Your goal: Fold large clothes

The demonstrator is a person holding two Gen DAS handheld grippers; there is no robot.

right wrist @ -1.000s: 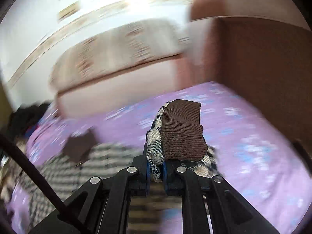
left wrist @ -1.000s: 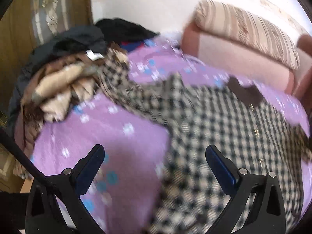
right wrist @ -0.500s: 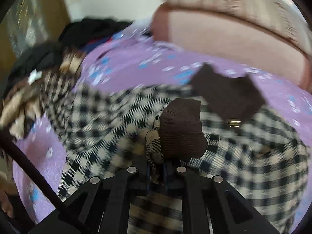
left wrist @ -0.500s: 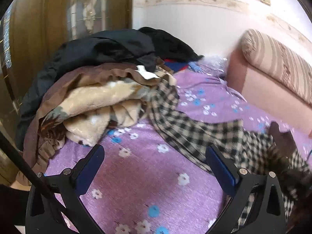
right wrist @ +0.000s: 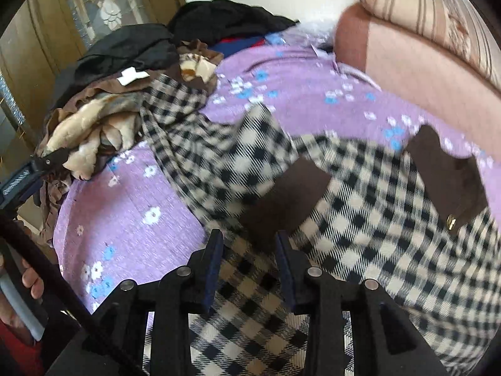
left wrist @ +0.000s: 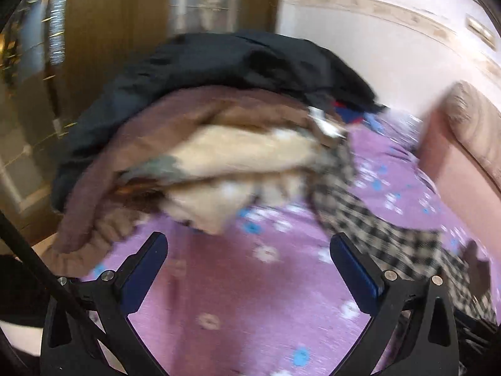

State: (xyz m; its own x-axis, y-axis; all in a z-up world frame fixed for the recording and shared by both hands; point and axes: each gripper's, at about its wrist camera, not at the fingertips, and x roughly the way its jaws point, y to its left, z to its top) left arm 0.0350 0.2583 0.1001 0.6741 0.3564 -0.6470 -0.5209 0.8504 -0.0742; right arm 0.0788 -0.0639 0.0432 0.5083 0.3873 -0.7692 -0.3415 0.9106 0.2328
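Checked coat spread flat on purple floral bedsheet — brown cuff just beyond right gripper, fingers parted, empty. Left gripper wide open, facing clothes pile.

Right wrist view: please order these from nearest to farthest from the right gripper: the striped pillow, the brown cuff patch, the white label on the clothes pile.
1. Brown cuff patch, just ahead of the right gripper, on the checked garment.
2. White label, far left, on the clothes pile.
3. Striped pillow, top right, at the bed's far end.
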